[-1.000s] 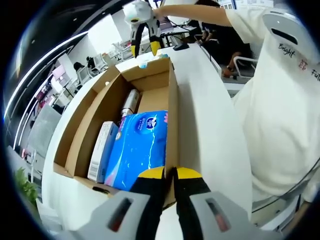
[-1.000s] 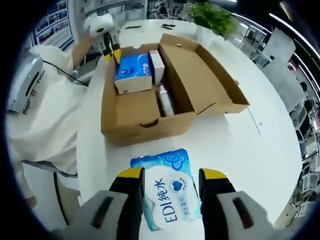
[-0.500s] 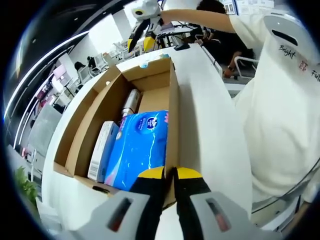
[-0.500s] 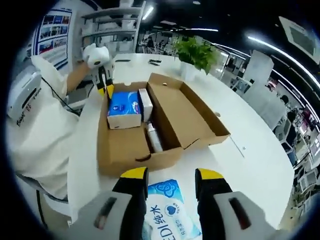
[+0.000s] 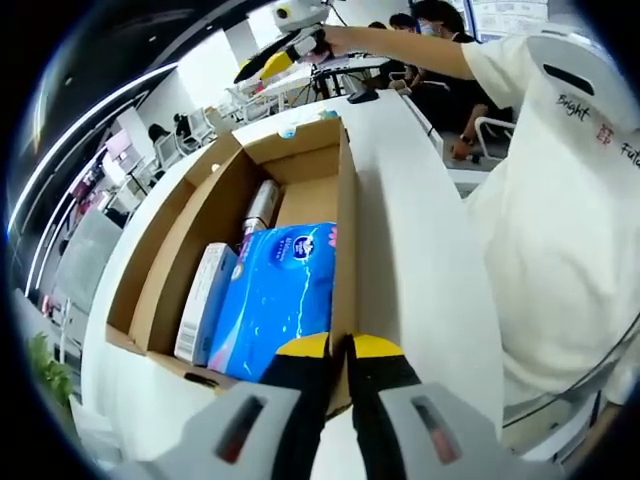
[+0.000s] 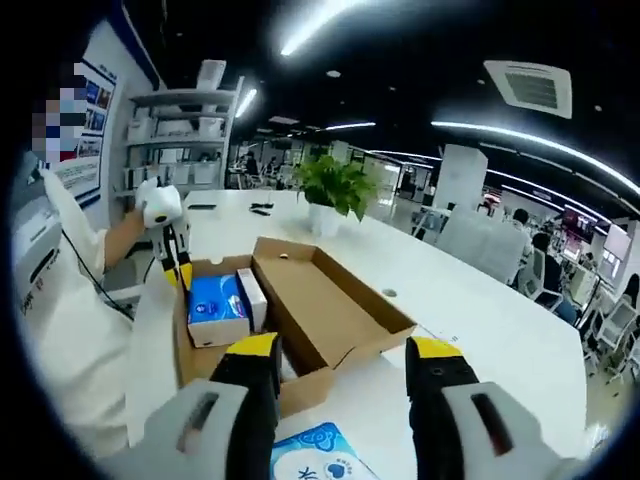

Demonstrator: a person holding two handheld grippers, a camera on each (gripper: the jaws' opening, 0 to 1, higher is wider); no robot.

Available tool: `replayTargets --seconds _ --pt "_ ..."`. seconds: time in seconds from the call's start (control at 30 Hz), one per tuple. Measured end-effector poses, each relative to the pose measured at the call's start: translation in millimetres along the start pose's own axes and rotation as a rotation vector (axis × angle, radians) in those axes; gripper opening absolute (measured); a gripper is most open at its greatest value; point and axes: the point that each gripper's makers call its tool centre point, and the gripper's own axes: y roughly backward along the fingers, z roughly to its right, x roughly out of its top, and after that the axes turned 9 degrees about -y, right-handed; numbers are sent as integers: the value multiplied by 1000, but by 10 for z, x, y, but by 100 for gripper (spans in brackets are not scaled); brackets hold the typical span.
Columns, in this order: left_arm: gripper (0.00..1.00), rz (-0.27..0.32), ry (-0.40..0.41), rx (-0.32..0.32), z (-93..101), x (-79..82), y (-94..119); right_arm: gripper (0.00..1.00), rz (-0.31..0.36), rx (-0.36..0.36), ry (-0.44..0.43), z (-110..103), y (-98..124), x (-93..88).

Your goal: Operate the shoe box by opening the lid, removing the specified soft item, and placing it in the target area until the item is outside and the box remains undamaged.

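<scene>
The right gripper [image 6: 345,365] hangs wide open above the wet-wipe pack [image 6: 315,458], which lies on the table [image 6: 470,340] at 6 o'clock of the shoe box [image 6: 300,330]; the left gripper [image 5: 338,348] is pinched on the box wall at 5 o'clock, so a careless tug risks tearing the cardboard
</scene>
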Motion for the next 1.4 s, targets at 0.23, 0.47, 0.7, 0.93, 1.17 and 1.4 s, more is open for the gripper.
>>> replayTargets --seconds 0.23,0.47,0.7,0.93,1.17,1.4 --pt "5 0 -6 -1 -3 4 -1 47 90 -4 -81 73 76 101" --pt "6 2 -10 3 -5 7 -3 45 102 -44 -48 85 88 85" --pt "6 0 -10 2 -2 9 -6 39 109 -106 -128 80 77 165" --pt "5 1 -6 1 1 10 -9 36 132 -131 -192 108 85 203" --pt "5 -4 -3 -11 6 12 -14 37 167 -89 -237 -56 27 232" --pt "5 1 -5 -7 5 9 -7 27 174 -155 -181 -134 -3 378"
